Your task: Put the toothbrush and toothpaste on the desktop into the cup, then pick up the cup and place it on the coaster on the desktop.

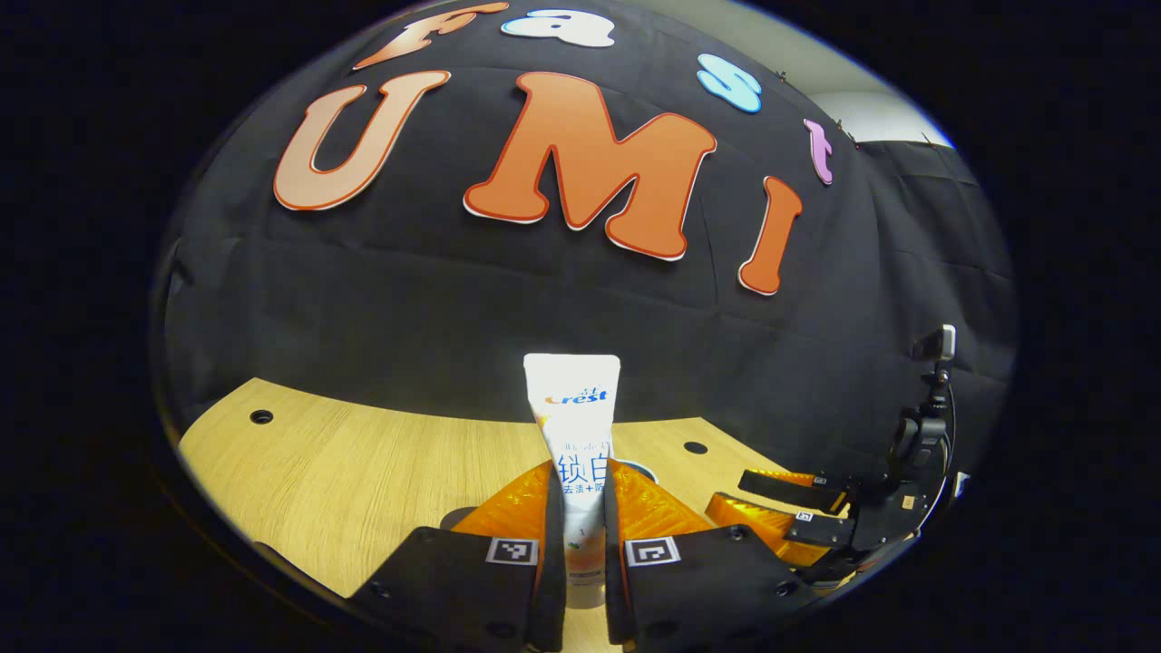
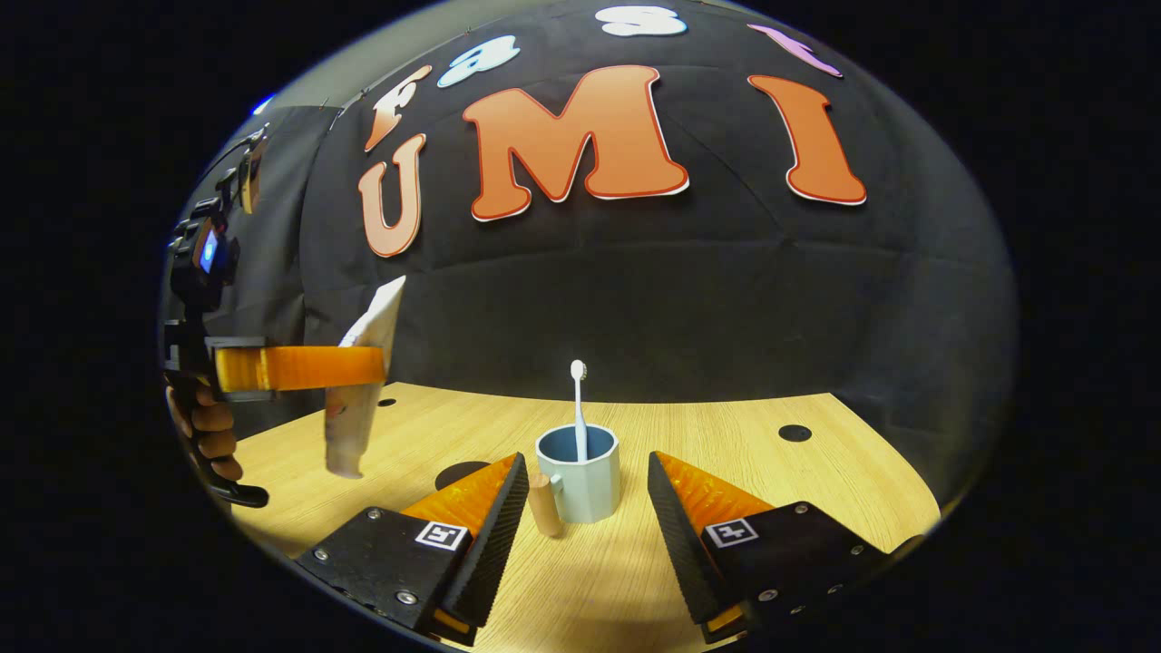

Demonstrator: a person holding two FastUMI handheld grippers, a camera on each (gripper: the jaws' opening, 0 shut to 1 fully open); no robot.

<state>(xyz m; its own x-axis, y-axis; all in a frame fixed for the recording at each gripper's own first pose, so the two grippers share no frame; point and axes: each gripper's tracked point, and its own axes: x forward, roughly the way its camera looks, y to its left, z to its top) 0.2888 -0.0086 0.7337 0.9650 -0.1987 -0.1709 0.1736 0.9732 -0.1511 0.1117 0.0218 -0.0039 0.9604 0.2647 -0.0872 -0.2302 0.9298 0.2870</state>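
In the left gripper view my left gripper (image 1: 582, 490) is shut on a white toothpaste tube (image 1: 574, 426), which stands upright between the fingers, flat end up. Off to the right my right gripper (image 1: 771, 508) hovers low over the desk. In the right gripper view my right gripper (image 2: 585, 485) is open just in front of a pale blue cup (image 2: 580, 472) with a wooden handle. A white toothbrush (image 2: 578, 404) stands in the cup, head up. Over at the left my left gripper (image 2: 308, 367) holds the toothpaste tube (image 2: 363, 381) above the desk, cap end down. A dark round coaster (image 2: 460, 473) lies left of the cup.
The wooden desktop (image 2: 816, 481) has small dark round holes (image 2: 795, 433) near its back edge. A hand (image 2: 204, 431) grips the left gripper's handle at the far left. The black cloth wall closes off the back of the desk.
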